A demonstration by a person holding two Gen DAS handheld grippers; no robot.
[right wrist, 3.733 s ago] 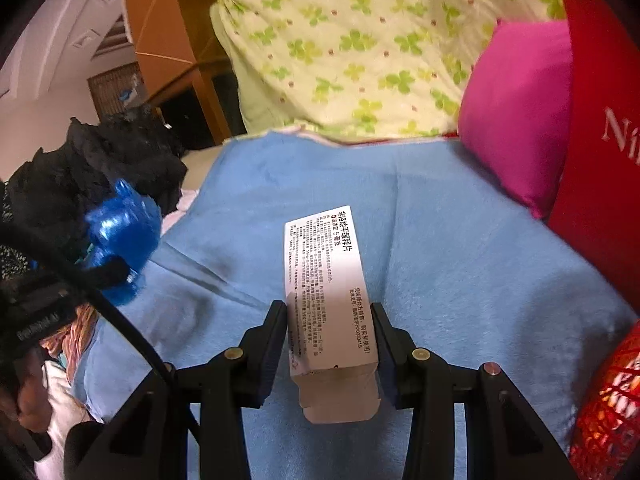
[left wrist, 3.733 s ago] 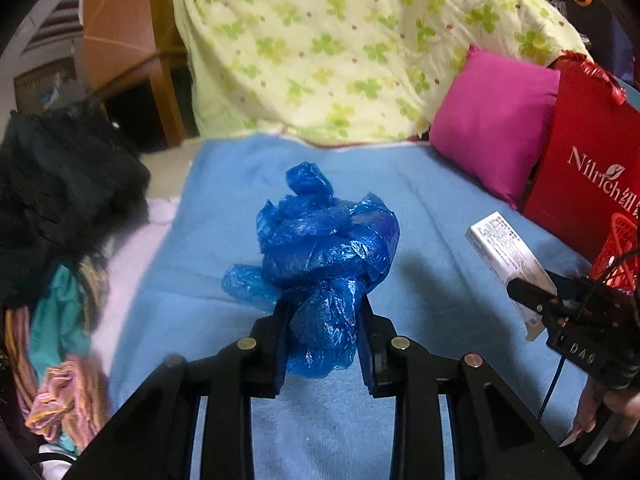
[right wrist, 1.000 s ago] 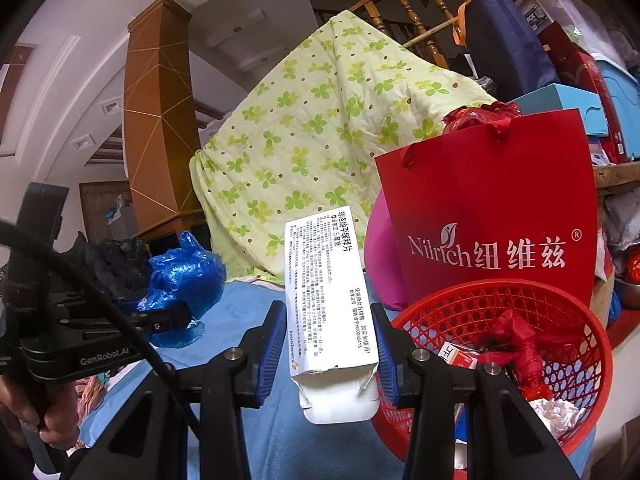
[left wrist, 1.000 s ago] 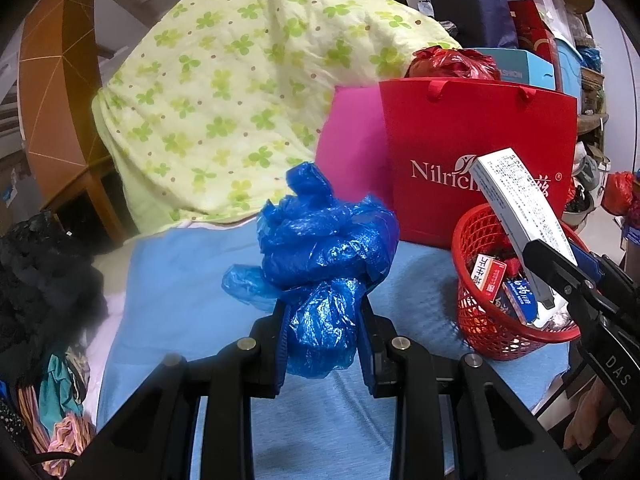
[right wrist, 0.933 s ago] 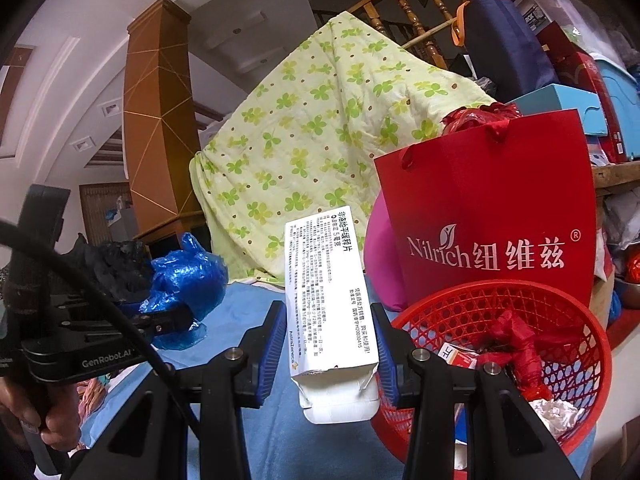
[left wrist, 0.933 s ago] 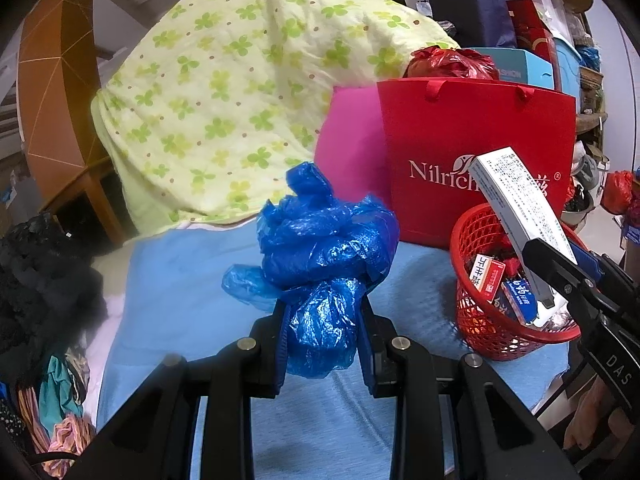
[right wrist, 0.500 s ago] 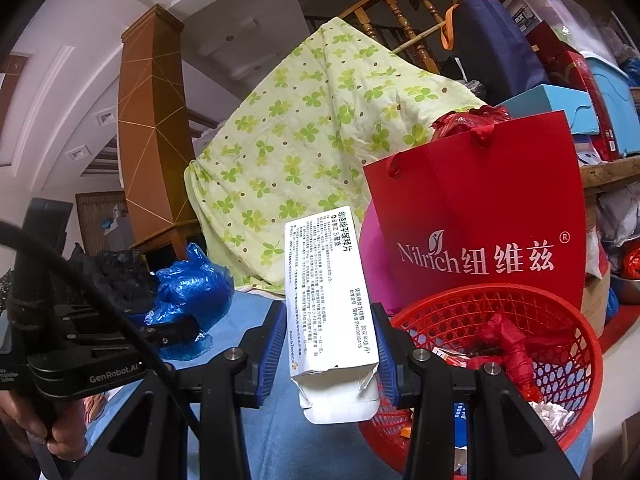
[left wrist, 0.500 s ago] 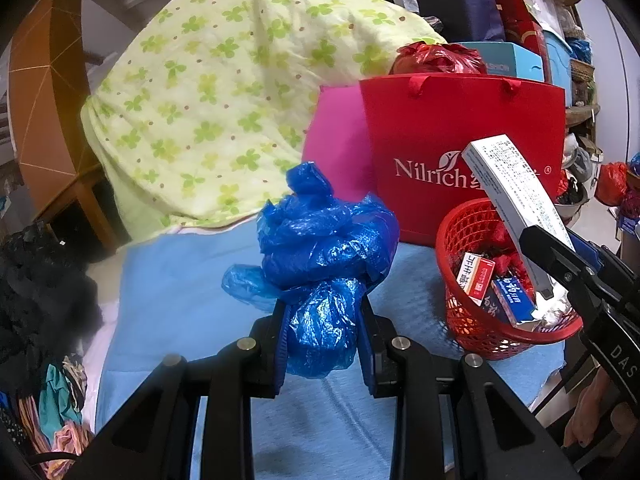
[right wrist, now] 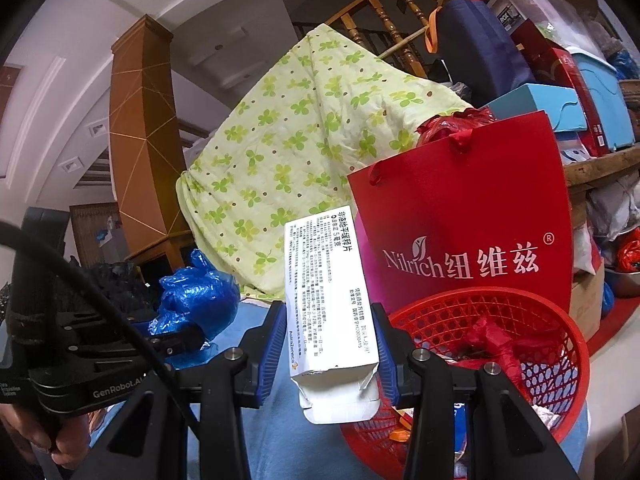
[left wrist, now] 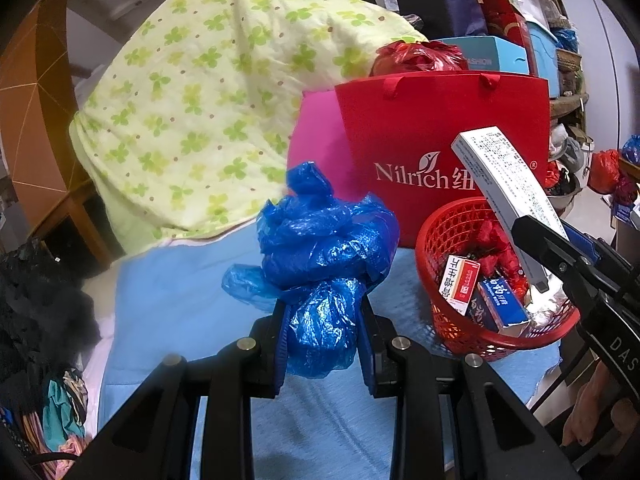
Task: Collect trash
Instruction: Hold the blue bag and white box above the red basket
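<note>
My left gripper (left wrist: 322, 322) is shut on a crumpled blue plastic bag (left wrist: 324, 248) and holds it above the blue blanket (left wrist: 180, 288), left of the red mesh basket (left wrist: 460, 332). My right gripper (right wrist: 330, 334) is shut on a white printed medicine box (right wrist: 326, 300) with a torn-open lower end, held up at the left rim of the basket (right wrist: 552, 344). The box (left wrist: 508, 176) also shows in the left wrist view, above the basket. The basket holds several small boxes (left wrist: 460, 284) and red wrappers. The blue bag (right wrist: 196, 292) shows at the left of the right wrist view.
A red Nilrich paper bag (left wrist: 440, 148) stands behind the basket beside a pink cushion (left wrist: 316, 140). A green clover quilt (left wrist: 208, 112) is heaped at the back. Dark and coloured clothes (left wrist: 44, 320) lie at the left. Stacked boxes (right wrist: 560, 92) fill the far right.
Both grippers have swung right and nearer to the red basket with their loads. The basket now looks larger and closer in both views. Both grips are unchanged.
</note>
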